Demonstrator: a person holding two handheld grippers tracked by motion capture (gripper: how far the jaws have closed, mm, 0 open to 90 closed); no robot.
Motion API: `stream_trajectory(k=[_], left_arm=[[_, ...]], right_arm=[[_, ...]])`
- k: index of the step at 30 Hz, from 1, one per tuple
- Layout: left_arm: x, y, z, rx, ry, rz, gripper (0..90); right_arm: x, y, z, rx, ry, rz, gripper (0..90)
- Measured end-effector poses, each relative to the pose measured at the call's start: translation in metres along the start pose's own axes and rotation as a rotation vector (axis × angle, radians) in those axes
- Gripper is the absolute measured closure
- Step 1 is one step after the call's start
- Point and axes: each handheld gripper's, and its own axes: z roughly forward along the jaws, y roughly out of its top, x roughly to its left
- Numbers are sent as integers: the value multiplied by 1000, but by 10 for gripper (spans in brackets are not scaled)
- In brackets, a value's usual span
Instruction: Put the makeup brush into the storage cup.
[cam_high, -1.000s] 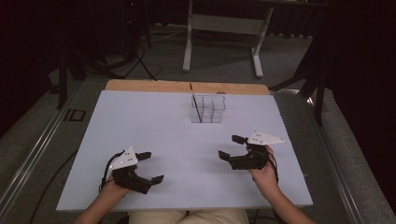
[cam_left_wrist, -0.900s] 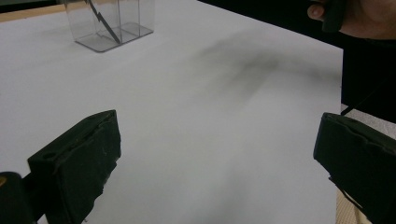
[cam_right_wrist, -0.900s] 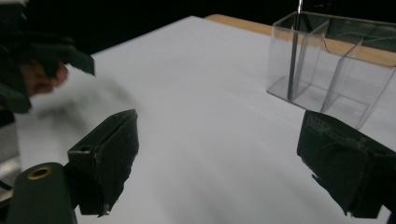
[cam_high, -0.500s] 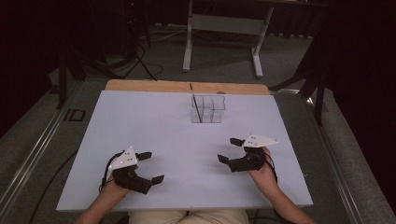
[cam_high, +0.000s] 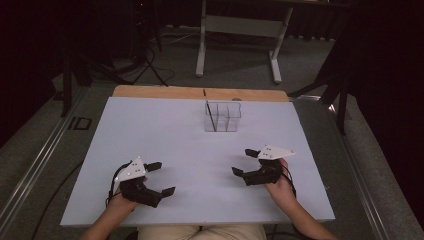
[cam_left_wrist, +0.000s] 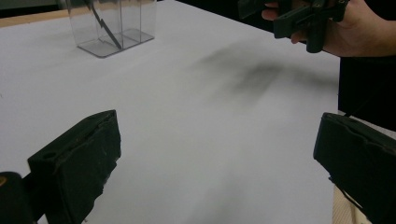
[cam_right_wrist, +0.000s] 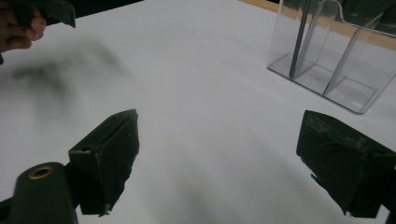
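In the high view, the left tool (cam_high: 159, 177) sits over the near left part of the white desk (cam_high: 165, 130), its jaws spread apart with nothing between them. The right tool (cam_high: 246, 161) is over the near right part, jaws likewise apart and empty, pointing toward the left tool. A clear box (cam_high: 223, 116) with dividers stands toward the far edge of the desk, a little right of centre, well apart from both tools. A thin dark rod (cam_high: 211, 116) leans in its left compartment.

In the left gripper view, the two black jaws stand wide apart over bare desk (cam_left_wrist: 196, 116). The box (cam_left_wrist: 112, 23) is at the upper left, the rod (cam_left_wrist: 103, 25) slanting inside it. The right tool (cam_left_wrist: 280, 14), held in a hand (cam_left_wrist: 355, 28), shows at the upper right above its blurred shadow.

In the right gripper view, the jaws are again wide apart over the desk (cam_right_wrist: 196, 93). The box (cam_right_wrist: 334, 56) stands at the upper right, with the rod (cam_right_wrist: 301, 37) in its leftmost compartment. The hand (cam_right_wrist: 18, 30) holding the left tool shows at the upper left.
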Motion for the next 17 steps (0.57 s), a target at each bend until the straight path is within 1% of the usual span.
stream_trajectory(k=[4,7,17], left_arm=[[0,0,-1,-7,6,-4,17],[0,1,-2,-10,9,0,17],[0,1,-3,-16,11,-3,17]], right_arm=[[0,0,1,11,7,6,135],[1,0,1,21,4,-9,134],[1,0,0,22,4,-14,135]])
